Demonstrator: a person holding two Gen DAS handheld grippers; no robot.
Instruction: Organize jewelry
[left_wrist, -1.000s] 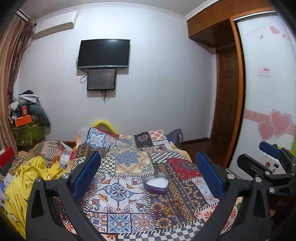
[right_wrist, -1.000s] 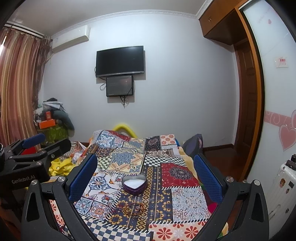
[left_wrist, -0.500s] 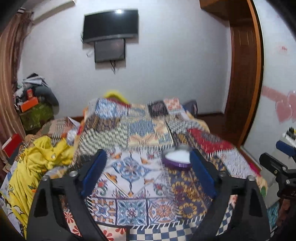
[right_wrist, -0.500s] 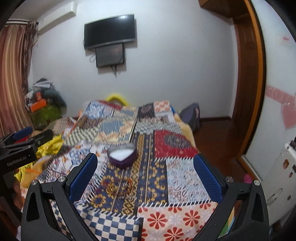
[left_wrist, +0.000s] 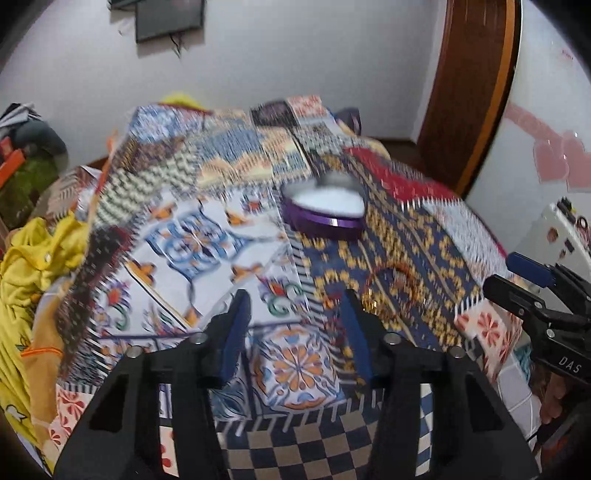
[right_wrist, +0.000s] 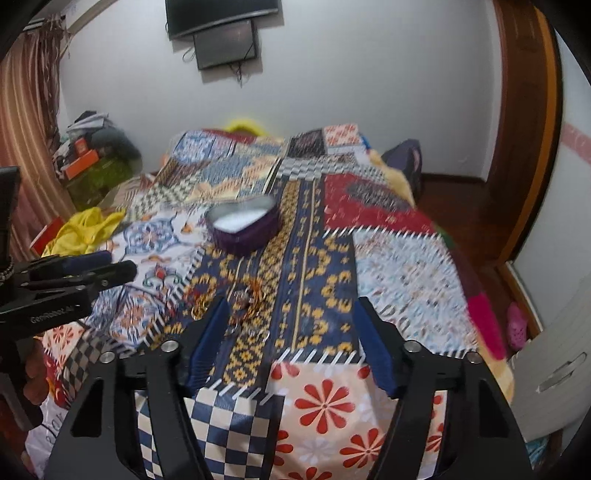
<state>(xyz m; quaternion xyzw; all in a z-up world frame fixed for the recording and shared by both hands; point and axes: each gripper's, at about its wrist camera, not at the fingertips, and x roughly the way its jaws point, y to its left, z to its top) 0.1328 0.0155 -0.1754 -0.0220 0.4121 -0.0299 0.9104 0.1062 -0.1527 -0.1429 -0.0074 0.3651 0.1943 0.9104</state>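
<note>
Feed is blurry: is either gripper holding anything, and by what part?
Nothing held. Left gripper and right gripper are open above the quilt; jewelry lies loose.

The right gripper (right_wrist: 290, 317) hangs above the near end of a patchwork quilt (right_wrist: 399, 266), its blue-padded jaws spread apart with nothing between them. A small pile of jewelry (right_wrist: 236, 295) lies just beyond its left finger. Farther off sits a purple heart-shaped box (right_wrist: 243, 225), open, white inside. The left gripper (right_wrist: 85, 269) enters from the left.
</note>
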